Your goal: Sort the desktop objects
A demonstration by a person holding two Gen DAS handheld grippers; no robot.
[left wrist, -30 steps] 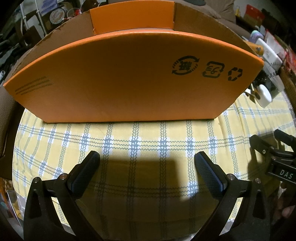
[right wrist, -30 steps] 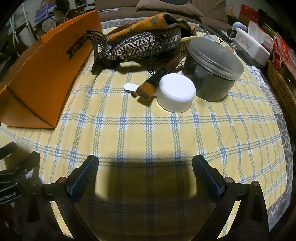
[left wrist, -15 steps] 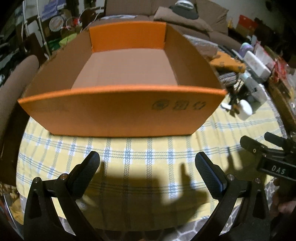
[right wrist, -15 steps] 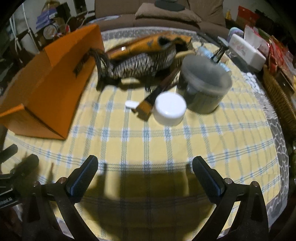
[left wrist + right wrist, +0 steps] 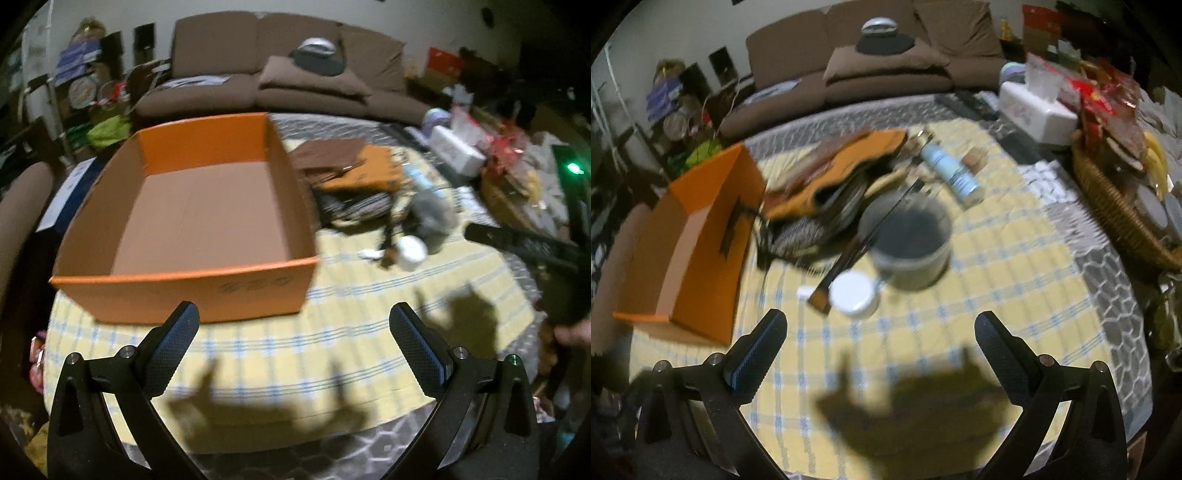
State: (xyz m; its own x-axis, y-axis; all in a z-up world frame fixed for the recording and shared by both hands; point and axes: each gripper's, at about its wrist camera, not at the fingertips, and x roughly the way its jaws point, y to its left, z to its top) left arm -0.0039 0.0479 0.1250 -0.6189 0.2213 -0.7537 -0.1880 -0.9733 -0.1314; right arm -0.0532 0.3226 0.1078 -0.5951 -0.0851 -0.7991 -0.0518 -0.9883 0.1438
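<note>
My right gripper (image 5: 881,334) is nearer the white jar (image 5: 854,293), just ahead near the worktop's middle; jaws wide, empty. My left gripper (image 5: 293,326), also wide, faces the orange box (image 5: 192,229) by the left edge.

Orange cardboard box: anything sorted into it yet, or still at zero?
Nothing done: the orange cardboard box shows only bare floor. Nothing in hand: left gripper and right gripper are both open. Left to sort: white round lidded jar, grey-lidded plastic jar, brush, patterned fabric pouch.
</note>
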